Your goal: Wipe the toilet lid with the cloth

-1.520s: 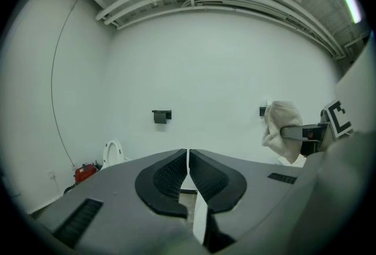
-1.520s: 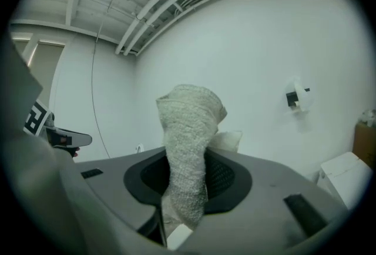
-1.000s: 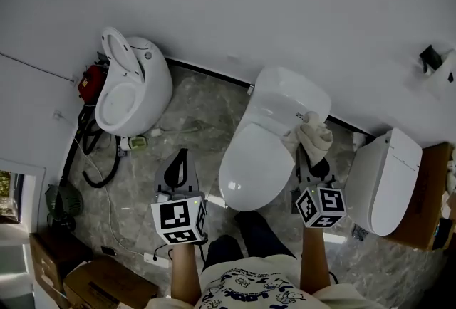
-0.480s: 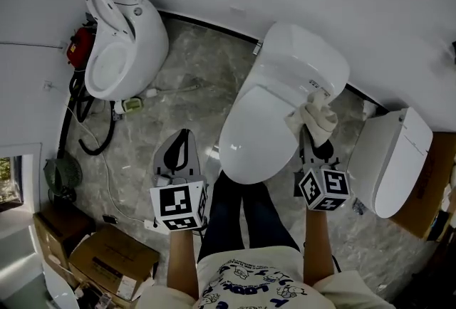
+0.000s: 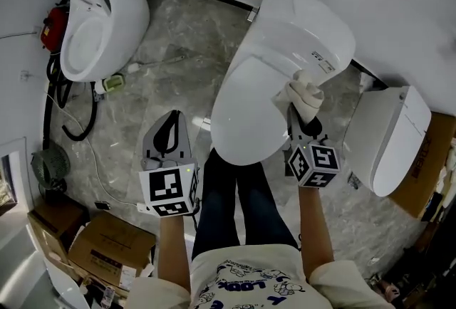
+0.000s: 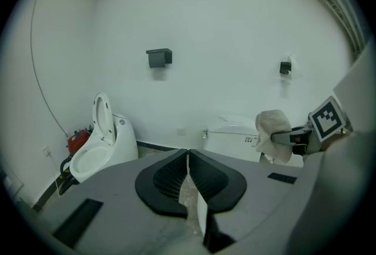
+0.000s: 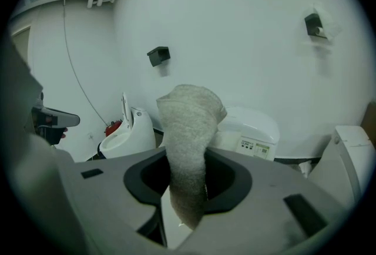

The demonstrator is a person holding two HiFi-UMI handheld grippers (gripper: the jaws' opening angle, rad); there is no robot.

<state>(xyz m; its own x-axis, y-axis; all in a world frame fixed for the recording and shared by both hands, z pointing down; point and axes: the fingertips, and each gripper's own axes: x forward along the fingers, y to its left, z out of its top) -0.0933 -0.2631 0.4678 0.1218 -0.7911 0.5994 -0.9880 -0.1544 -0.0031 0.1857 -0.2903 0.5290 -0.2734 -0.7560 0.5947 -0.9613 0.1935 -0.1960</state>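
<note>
At the bottom of the head view both forearms reach straight forward, one on either side of the person's legs. The left gripper (image 5: 172,135) is held low over the marble floor (image 5: 142,97), left of centre and apart from everything. Its jaws are pressed together with nothing between them.

The right gripper (image 5: 302,117) is right of centre and angled up-frame, with its marker cube nearest the body. Its jaws are clamped on the cloth (image 7: 189,124), which bunches up above them in a pale wad.

In the head view the cloth lies over the right rear part of the closed toilet lid (image 5: 249,108), just beside the control panel on the tank (image 5: 306,23). Whether it presses on the lid cannot be told. The wide front of the lid is bare towards the left.

A second toilet (image 5: 388,140) stands close on the right, with a narrow strip of floor between it and the first. An open toilet (image 5: 92,19) stands well apart at the upper left. Cardboard boxes (image 5: 107,247) fill the lower left corner.
</note>
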